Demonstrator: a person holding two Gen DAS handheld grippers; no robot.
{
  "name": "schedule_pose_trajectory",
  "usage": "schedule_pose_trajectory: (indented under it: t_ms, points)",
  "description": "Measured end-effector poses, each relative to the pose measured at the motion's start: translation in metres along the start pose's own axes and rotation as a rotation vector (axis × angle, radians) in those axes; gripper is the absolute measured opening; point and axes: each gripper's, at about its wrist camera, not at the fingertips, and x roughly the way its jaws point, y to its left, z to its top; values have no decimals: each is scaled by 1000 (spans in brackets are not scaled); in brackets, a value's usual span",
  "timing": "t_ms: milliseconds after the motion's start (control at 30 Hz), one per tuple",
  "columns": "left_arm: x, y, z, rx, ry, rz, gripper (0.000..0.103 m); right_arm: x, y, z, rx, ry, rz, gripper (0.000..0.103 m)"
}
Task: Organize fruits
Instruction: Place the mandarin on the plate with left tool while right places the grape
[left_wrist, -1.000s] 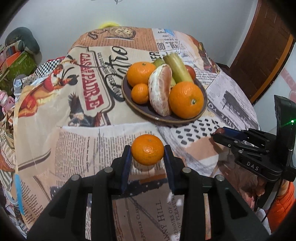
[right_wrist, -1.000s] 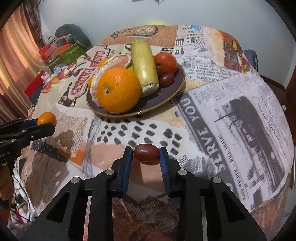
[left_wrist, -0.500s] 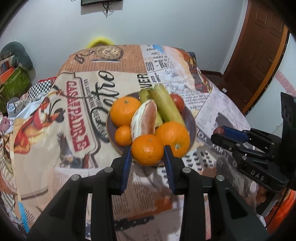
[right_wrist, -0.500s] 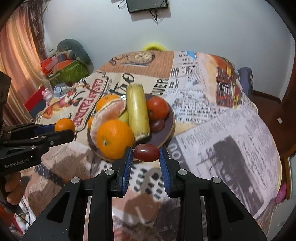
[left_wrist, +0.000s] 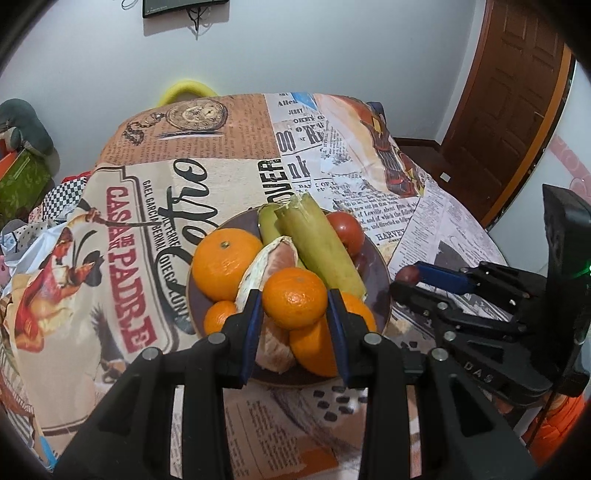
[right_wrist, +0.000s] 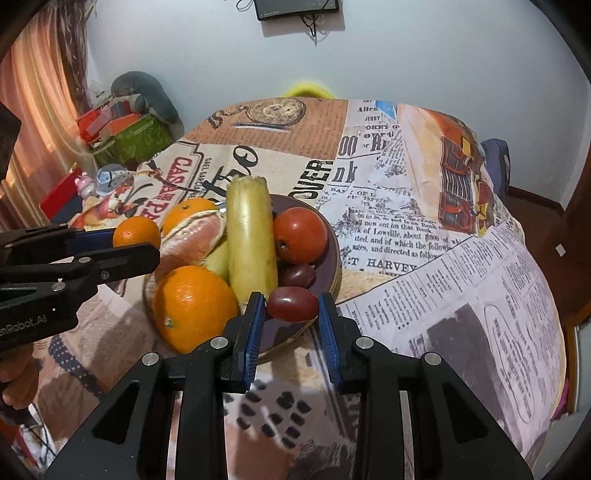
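Observation:
My left gripper (left_wrist: 294, 299) is shut on a small mandarin (left_wrist: 294, 297) and holds it above the near side of the brown plate (left_wrist: 380, 266). My right gripper (right_wrist: 291, 303) is shut on a dark red grape (right_wrist: 291, 303), over the plate's (right_wrist: 334, 258) near right rim. The plate holds a large orange (right_wrist: 194, 306), a peeled citrus (right_wrist: 194, 236), a pale green banana (right_wrist: 249, 236), a red tomato (right_wrist: 300, 234) and a dark grape (right_wrist: 297, 275). From the left wrist view the right gripper (left_wrist: 406, 275) comes in at the plate's right edge with the grape (left_wrist: 407, 274); the right wrist view has the left gripper (right_wrist: 136, 236) with the mandarin (right_wrist: 136, 232) at left.
A printed newspaper-pattern cloth (left_wrist: 221, 147) covers the round table. Boxes and soft toys (right_wrist: 125, 122) are piled at the far left by a curtain. A wooden door (left_wrist: 509, 103) stands at the right. A yellow chair back (left_wrist: 186, 90) shows behind the table.
Both grippers have moved forward and a little up, from above the bare cloth to over the plate, each still holding its fruit.

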Motion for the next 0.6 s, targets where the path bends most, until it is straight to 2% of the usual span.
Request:
schedule_pose_trajectory:
  t_ms: [433,500,600]
  points:
    - [23,-5,9,0,16,-20,35,18,-2,-3,-1,47,26,28]
    - [22,-4,9,2,9,-15,44,19,-3,-3,2,54,29,30]
    - [19,-2,10,-6,-7,-13,49,18,-3,-4,0,47,18,42]
